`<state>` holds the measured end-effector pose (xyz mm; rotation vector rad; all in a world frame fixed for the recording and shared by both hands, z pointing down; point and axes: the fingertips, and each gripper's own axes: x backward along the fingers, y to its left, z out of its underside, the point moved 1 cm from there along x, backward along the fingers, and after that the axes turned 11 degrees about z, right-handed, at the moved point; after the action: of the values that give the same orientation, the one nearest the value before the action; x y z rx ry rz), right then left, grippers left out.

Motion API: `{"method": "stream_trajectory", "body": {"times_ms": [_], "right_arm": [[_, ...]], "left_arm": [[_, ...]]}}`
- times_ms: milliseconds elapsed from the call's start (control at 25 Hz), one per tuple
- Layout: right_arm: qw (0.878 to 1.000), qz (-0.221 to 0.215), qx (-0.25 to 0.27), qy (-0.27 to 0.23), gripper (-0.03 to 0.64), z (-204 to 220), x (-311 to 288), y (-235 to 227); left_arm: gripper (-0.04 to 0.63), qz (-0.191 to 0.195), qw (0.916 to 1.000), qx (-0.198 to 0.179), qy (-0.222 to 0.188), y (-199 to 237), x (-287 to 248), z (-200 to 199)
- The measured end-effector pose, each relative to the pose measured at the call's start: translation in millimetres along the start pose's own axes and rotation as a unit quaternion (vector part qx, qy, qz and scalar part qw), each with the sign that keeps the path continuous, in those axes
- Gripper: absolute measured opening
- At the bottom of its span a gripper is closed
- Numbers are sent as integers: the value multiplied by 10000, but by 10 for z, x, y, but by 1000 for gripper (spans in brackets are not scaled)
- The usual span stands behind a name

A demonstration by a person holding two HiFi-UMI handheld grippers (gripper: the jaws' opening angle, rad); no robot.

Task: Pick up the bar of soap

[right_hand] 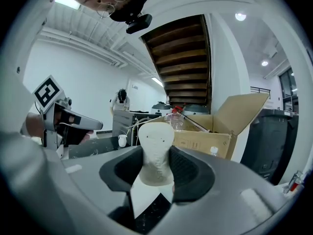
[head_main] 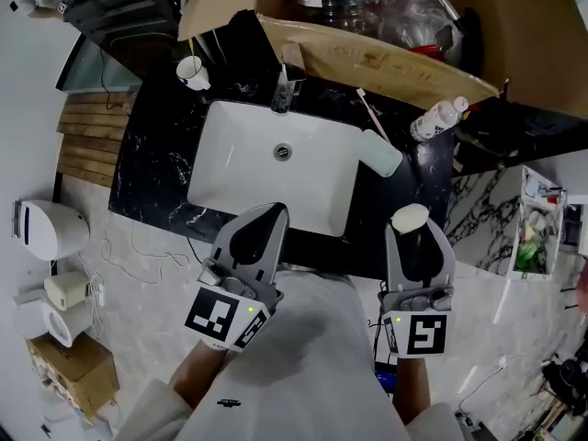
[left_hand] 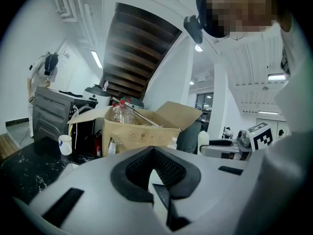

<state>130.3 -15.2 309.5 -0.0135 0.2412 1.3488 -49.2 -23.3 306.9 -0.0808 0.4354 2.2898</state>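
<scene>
The black marble worktop (head_main: 156, 168) carries a white sink (head_main: 230, 177) sunk in its middle and an open cardboard box (head_main: 367, 58) along its back edge. I hold both tongs over the front edge. My left gripper (head_main: 274, 209) is at the sink's front rim, clenched with nothing in it. My right gripper (head_main: 411, 220), beyond the sink's front right corner, grasps the bar of soap (right_hand: 155, 148) upright between its jaws.
</scene>
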Motion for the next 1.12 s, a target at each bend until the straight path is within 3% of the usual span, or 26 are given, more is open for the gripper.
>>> {"method": "stream_trajectory", "body": {"times_ms": [240, 520, 1120], "right_arm": [[9998, 99, -193, -14, 184, -15, 160, 10], [9999, -131, 7, -53, 184, -22, 167, 64], [9996, -127, -55, -242, 184, -77, 56, -24]], "left_arm": [[0, -8, 10000, 20, -63, 46, 73, -35], [0, 34, 10000, -2, -58, 31, 53, -67], [0, 65, 10000, -22, -50, 36, -50, -66]]}}
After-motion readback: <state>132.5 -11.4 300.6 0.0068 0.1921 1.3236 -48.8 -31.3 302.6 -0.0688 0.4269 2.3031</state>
